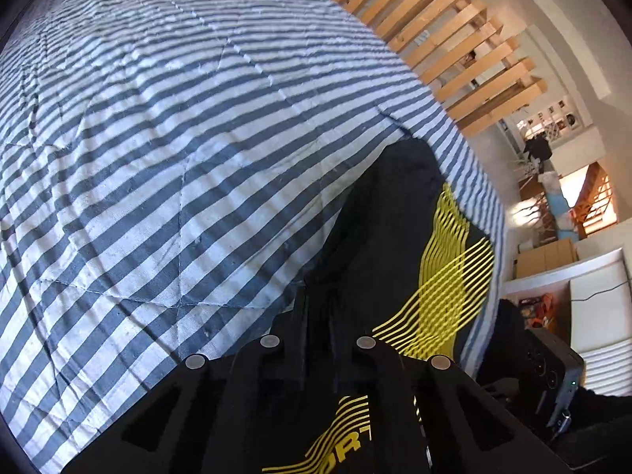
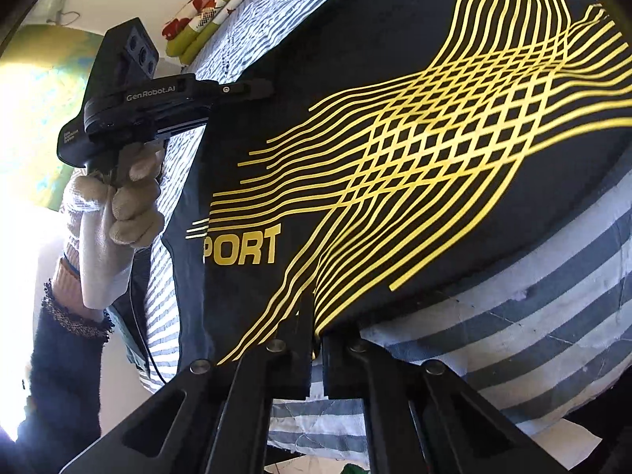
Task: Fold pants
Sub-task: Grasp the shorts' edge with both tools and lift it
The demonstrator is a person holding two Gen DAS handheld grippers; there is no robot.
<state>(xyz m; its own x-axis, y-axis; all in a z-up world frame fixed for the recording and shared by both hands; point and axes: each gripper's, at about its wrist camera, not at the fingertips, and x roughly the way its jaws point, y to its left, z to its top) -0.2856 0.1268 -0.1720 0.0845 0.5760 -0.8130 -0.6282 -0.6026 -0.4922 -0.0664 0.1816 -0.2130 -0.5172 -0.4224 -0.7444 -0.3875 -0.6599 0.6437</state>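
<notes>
Black pants (image 2: 395, 79) with a yellow line print and the letters "PORT" lie spread on a blue-and-white striped quilt (image 2: 513, 339). My right gripper (image 2: 316, 324) is at the pants' near edge, shut on the hem where the yellow lines end. In the right wrist view a gloved hand (image 2: 126, 205) holds my left gripper (image 2: 264, 89) at the far edge of the pants, its fingers closed on the cloth. In the left wrist view the left gripper (image 1: 318, 308) is shut on the black pants (image 1: 395, 237), whose dark fabric hides the fingertips.
The striped quilt (image 1: 177, 138) fills the left and middle of the left wrist view. Wooden slats (image 1: 454, 39) stand past the bed's far edge, with white shelves (image 1: 592, 296) lower right. Green and red folded bedding (image 2: 213, 4) lies at the bed's top.
</notes>
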